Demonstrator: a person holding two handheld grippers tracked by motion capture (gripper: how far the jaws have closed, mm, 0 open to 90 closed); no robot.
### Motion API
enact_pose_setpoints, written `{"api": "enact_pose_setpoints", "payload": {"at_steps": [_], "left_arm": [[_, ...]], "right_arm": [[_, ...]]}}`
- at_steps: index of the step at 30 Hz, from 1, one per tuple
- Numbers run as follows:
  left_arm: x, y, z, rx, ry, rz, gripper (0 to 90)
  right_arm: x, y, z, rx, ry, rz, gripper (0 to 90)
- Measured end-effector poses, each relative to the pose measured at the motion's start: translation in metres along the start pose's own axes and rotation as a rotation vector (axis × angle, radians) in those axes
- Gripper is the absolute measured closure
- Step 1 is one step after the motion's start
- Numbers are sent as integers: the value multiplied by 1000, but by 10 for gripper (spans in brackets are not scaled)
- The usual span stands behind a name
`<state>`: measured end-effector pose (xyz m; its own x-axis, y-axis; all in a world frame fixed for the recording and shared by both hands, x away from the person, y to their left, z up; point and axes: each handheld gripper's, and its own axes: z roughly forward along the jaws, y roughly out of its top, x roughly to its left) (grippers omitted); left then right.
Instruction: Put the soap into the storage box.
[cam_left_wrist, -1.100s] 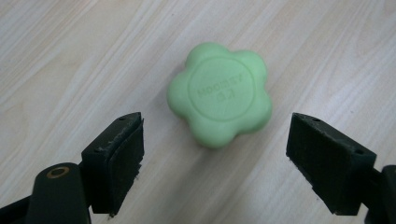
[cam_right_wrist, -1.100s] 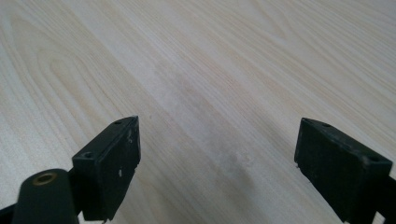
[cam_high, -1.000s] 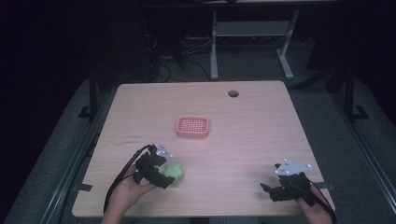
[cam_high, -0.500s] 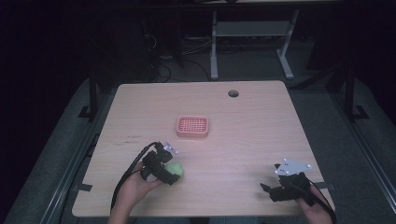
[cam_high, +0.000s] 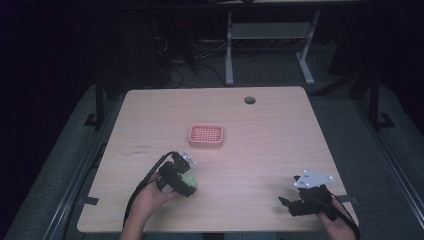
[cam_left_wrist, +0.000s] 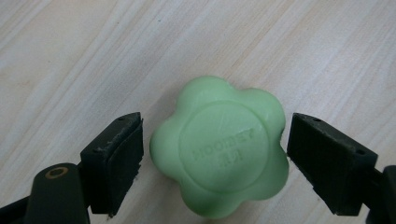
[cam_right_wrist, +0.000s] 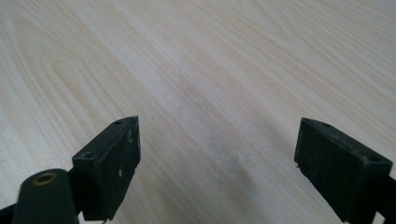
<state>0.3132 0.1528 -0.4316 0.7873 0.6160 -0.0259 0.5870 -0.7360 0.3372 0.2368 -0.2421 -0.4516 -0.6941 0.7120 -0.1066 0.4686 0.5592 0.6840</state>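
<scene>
near the table's (cam_high: 270, 125) front edge, left gripper (cam_left_wrist: 215, 154) spread around green soap (cam_left_wrist: 219, 147), slim gaps either side.

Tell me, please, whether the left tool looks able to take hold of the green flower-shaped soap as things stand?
Probably yes. The left tool is open with the green soap lying flat on the table between its jaws, a small gap at each side and nothing in the way.

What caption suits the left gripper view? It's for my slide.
Open left tongs straddle a green flower-shaped soap on the wooden table.
</scene>
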Motion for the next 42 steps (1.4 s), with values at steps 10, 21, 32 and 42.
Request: {"api": "enact_pose_setpoints", "payload": {"at_steps": [10, 21, 32, 42], "left_arm": [[1, 1, 10, 39, 7, -1, 200], [1, 1, 13, 45, 7, -3, 214], [-1, 2, 12, 44, 9, -1, 260], [1, 1, 7, 12, 22, -18, 265]], "right_arm": [[0, 0, 0, 0, 1, 0, 138], [0, 0, 0, -2, 0, 0, 138], [0, 0, -1, -1, 1, 8, 139], [0, 0, -1, -5, 1, 9, 138]]}}
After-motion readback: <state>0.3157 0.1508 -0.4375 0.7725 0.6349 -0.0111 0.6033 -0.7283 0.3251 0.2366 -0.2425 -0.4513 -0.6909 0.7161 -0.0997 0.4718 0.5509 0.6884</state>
